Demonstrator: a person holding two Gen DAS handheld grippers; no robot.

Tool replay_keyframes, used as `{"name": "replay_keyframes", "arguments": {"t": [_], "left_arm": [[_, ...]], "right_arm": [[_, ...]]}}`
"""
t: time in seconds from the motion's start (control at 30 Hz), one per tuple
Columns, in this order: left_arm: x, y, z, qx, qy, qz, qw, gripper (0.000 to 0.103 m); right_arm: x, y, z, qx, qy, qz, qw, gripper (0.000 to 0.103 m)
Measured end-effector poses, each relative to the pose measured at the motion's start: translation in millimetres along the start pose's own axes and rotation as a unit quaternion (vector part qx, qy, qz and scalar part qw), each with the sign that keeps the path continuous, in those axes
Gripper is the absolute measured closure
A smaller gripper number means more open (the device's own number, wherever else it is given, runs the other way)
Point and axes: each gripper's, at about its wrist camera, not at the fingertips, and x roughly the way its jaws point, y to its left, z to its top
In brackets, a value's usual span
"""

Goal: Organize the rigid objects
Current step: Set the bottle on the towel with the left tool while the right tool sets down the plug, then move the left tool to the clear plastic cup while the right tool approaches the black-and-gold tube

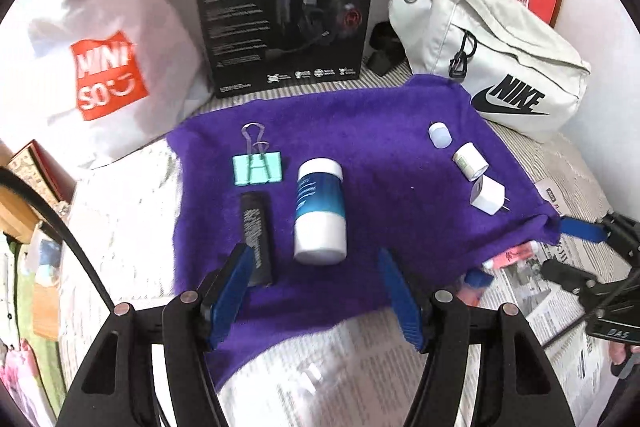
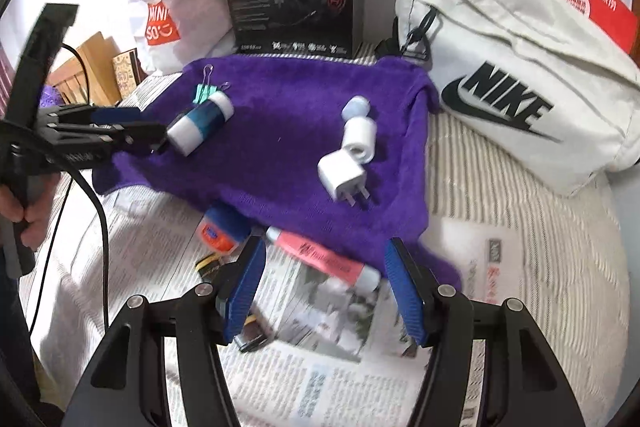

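Here the purple towel (image 1: 360, 155) serves as the sorting area, spread over newspaper (image 2: 320, 379) on a striped bed, and the rigid items appear to be gathered on it in two groups. On the left side lie a mint binder clip (image 1: 258, 169), a black stick-shaped case (image 1: 258, 239) and a white-and-blue bottle (image 1: 320, 211), all side by side. On the right side a small white cap (image 1: 440, 135), a white roll (image 1: 470, 161) and a white plug charger (image 1: 488, 195) sit in a short row, near one another.

The left hand-held gripper (image 1: 316, 291) is released, its blue fingers (image 1: 230, 295) spread just in front of the bottle with nothing between them. The right hand-held gripper (image 2: 324, 287) is also released and empty, poised over a pink tube (image 2: 320, 255) that lies on the newspaper, partly under the towel's edge. An orange-capped blue container (image 2: 220, 231) lies beside it, also off the towel. These two look like the items left to sort, and the right jaws seem lined up for the tube.

Readable writing: "HECATE" on the black headset box (image 1: 284, 7), "MINISO" on the white shopping bag (image 1: 108, 75), "NIKE" on the pale grey bag (image 1: 492, 55). The tube's label is too blurred to read.
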Motion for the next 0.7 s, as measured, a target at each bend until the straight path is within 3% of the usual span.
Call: {"name": "replay_keyframes", "arguments": {"t": [0.3, 0.7], "left_arm": [[-23.0, 10.8, -37.7, -0.015, 0.005, -0.002, 0.9999, 0.039], [8.7, 10.3, -71.3, -0.043, 0.043, 0.005, 0.9981, 0.040]], "right_arm": [[4.3, 6.1, -23.0, 0.013, 0.017, 0.014, 1.000, 0.042], [2.0, 6.5, -34.8, 0.023, 0.027, 0.014, 0.999, 0.042]]}}
